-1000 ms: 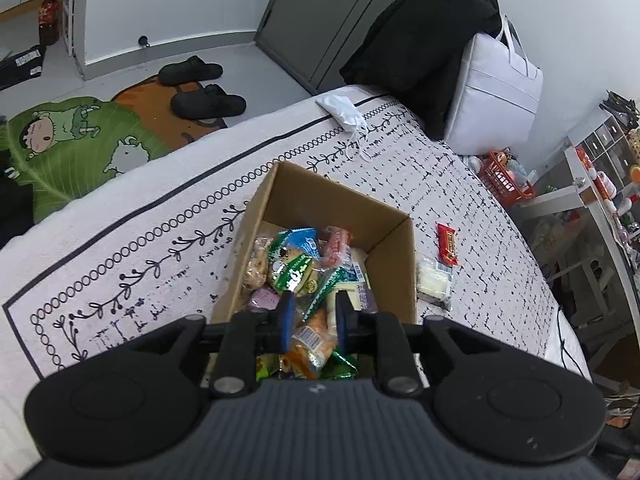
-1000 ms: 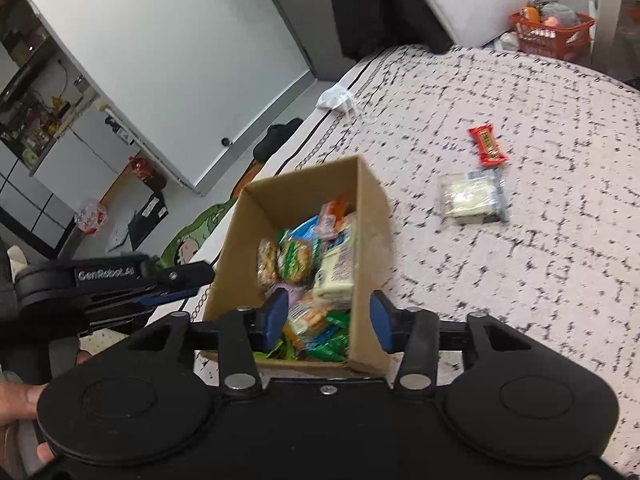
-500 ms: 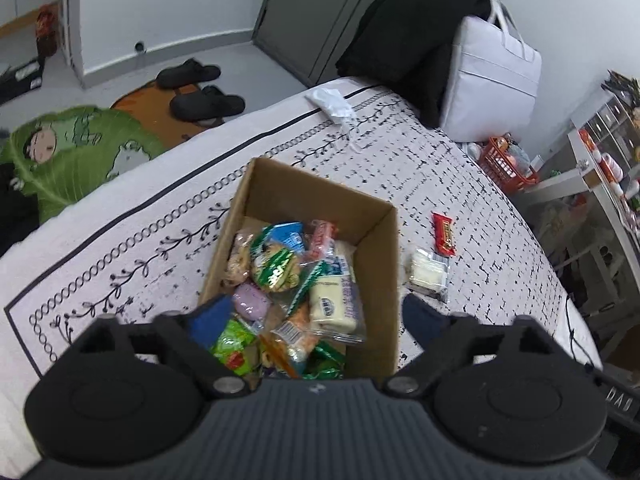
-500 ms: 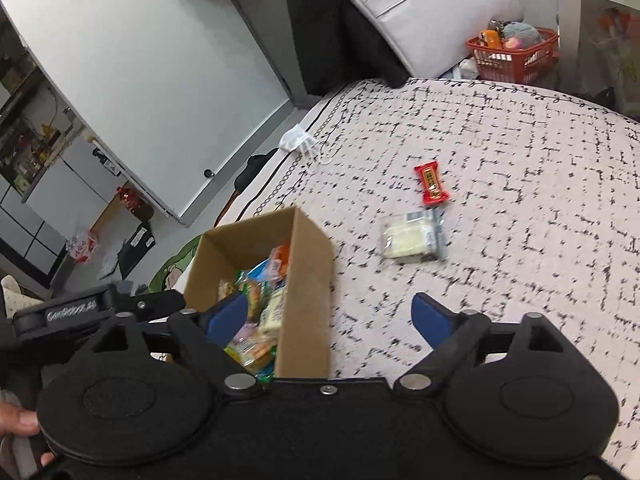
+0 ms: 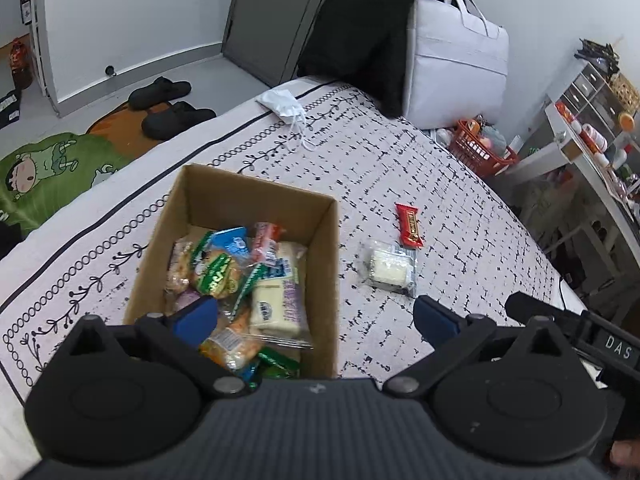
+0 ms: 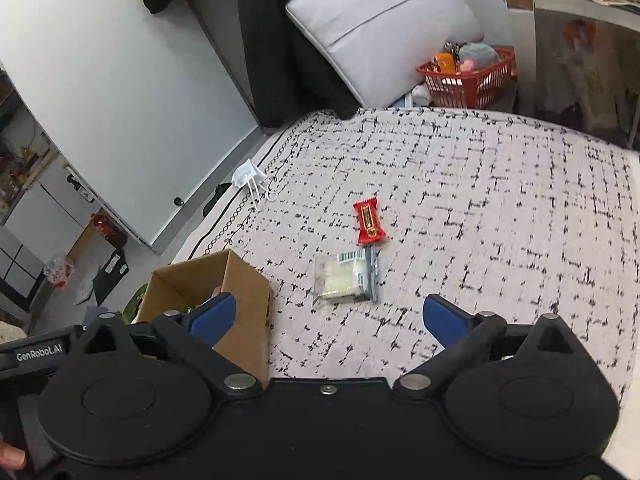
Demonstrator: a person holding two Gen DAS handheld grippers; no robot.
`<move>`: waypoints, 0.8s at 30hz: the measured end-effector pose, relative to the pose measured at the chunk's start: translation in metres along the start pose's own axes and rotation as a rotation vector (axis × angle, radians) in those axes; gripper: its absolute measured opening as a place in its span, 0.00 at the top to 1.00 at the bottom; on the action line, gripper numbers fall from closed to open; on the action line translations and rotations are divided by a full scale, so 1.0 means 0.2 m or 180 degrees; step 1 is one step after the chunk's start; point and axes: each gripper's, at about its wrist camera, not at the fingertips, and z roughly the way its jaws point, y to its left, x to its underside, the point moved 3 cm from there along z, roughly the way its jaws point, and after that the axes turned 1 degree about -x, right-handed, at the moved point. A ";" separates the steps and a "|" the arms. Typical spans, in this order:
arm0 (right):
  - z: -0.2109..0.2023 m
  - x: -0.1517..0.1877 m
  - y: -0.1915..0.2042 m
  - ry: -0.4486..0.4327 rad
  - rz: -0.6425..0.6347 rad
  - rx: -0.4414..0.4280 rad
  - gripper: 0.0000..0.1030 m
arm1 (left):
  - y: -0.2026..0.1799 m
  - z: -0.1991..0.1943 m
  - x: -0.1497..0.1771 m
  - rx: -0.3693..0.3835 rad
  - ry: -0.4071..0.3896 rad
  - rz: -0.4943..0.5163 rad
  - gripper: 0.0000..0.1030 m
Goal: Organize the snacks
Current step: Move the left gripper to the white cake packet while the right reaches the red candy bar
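Observation:
A cardboard box (image 5: 324,248) full of several snack packets (image 5: 276,300) sits on the patterned bed cover; it also shows in the right wrist view (image 6: 244,292). A red candy bar (image 5: 409,225) and a clear packet of white snack (image 5: 390,269) lie on the cover right of the box. They also show in the right wrist view: the red candy bar (image 6: 369,222) and the clear packet (image 6: 344,278). My left gripper (image 5: 316,320) is open and empty above the box's near right edge. My right gripper (image 6: 328,318) is open and empty, just short of the clear packet.
A white face mask (image 5: 280,101) lies at the cover's far edge. A white bag (image 5: 452,64) and black clothing (image 5: 360,28) stand at the bed's far end. A red basket (image 6: 468,76) and a shelf (image 5: 592,128) are to the right. Slippers (image 5: 168,104) lie on the floor.
Both grippers have opened wide. The right gripper has swung right from over the box toward the two loose snacks. The left gripper has drawn back a little over the box.

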 end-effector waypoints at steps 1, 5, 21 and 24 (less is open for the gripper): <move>0.00 -0.01 -0.01 -0.0007 0.0006 -0.0024 0.00 | -0.03 0.00 0.00 0.0002 0.0004 0.0022 0.00; 0.03 -0.04 -0.09 0.0014 0.0092 -0.0030 0.00 | -0.10 0.02 0.01 0.0019 0.0015 0.0056 0.00; 0.09 -0.16 -0.37 -0.0116 0.0291 -0.0034 0.00 | -0.41 0.18 0.01 -0.0069 0.0067 0.0162 0.00; 0.12 -0.17 -0.43 -0.0129 0.0442 -0.0059 0.00 | -0.45 0.22 0.01 -0.0021 0.0086 0.0135 0.00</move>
